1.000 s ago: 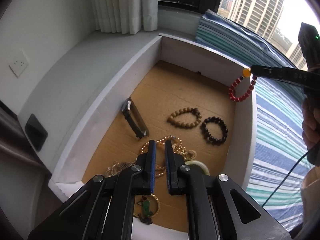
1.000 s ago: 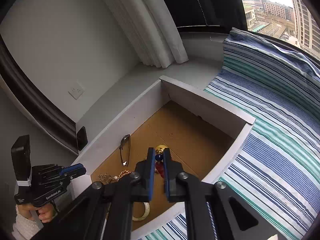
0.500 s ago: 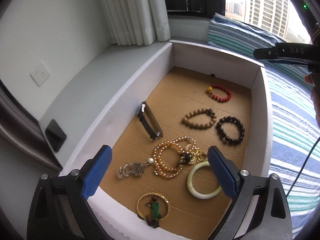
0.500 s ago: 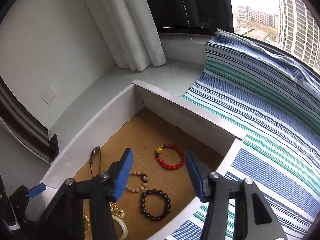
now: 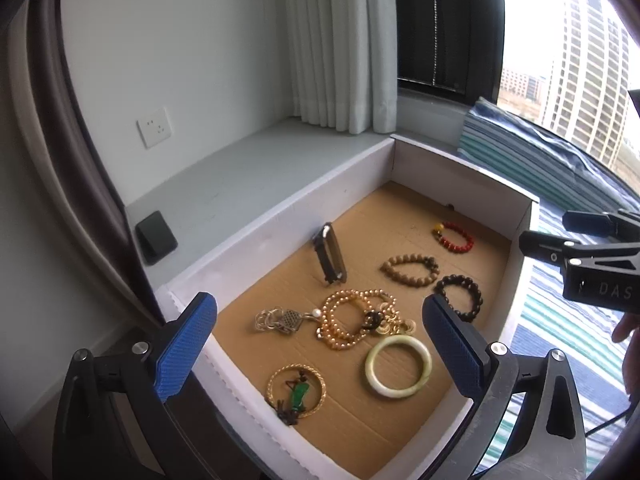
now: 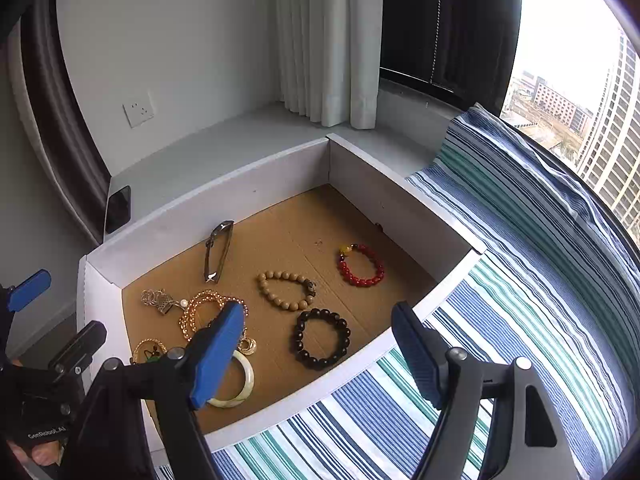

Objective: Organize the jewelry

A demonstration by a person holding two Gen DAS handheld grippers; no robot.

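A white box with a cardboard floor holds the jewelry. A red bead bracelet lies at its far end, with a tan bead bracelet and a dark bead bracelet nearer. A tangle of gold bead chains, a pale jade bangle, a gold ring with a green pendant and a dark strap lie close to me. My left gripper hangs wide open above the near end, holding nothing. My right gripper is over the box's right rim; its jaws are opening with nothing between them.
The box sits between a grey window ledge and blue-green striped bedding. A dark phone lies on the ledge below a wall socket. White curtains hang at the back corner.
Both grippers went from shut to open. The red bracelet left the right gripper and now lies on the box floor. Both views have pulled back and turned.
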